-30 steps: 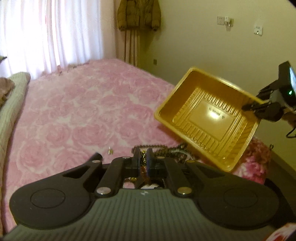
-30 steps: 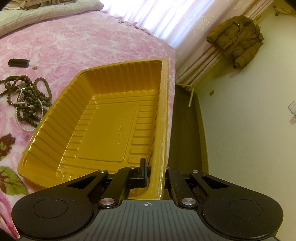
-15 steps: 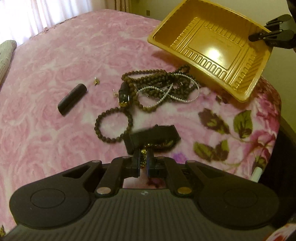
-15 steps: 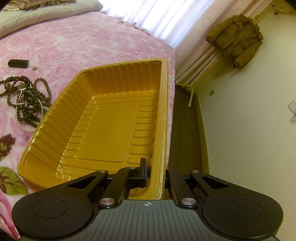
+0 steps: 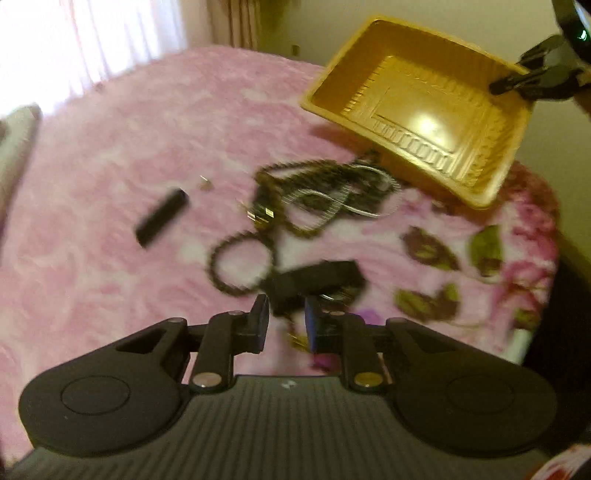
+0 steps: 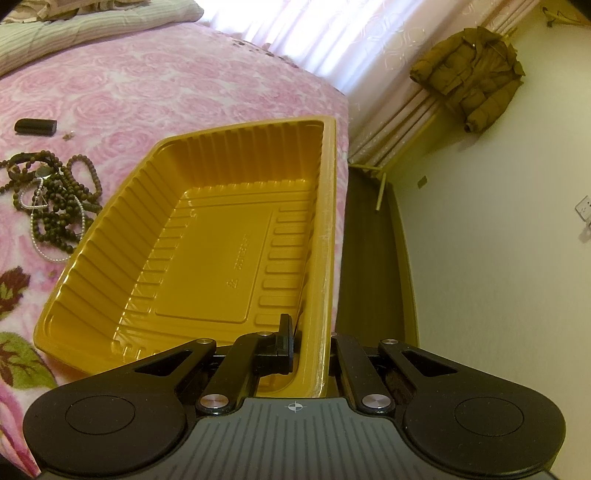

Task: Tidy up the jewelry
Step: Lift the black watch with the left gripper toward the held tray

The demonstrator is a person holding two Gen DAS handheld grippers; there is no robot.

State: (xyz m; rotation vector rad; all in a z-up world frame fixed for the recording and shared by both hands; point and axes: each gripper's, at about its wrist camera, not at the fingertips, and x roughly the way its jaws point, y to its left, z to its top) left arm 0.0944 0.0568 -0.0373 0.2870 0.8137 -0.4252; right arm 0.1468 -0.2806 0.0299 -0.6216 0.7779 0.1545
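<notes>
My right gripper (image 6: 308,343) is shut on the near rim of a golden plastic tray (image 6: 229,236), which it holds tilted above the bed; the tray is empty. The tray (image 5: 417,110) and the right gripper (image 5: 532,75) also show in the left wrist view at top right. A tangle of brown bead necklaces with a pearl strand (image 5: 325,195) lies on the pink bedspread, also in the right wrist view (image 6: 51,199). A bead bracelet (image 5: 242,260) and a black watch-like piece (image 5: 317,284) lie just ahead of my left gripper (image 5: 284,321), which is open and empty.
A small black bar (image 5: 160,218) and a tiny earring (image 5: 205,182) lie left of the beads. The bed edge (image 5: 535,295) falls off to the right, with dark floor (image 6: 369,258) and a wall beyond. A folded green blanket (image 6: 92,29) lies at the far end.
My left gripper has opened, and the view has tipped up slightly and blurred. The right gripper and tray have not moved.
</notes>
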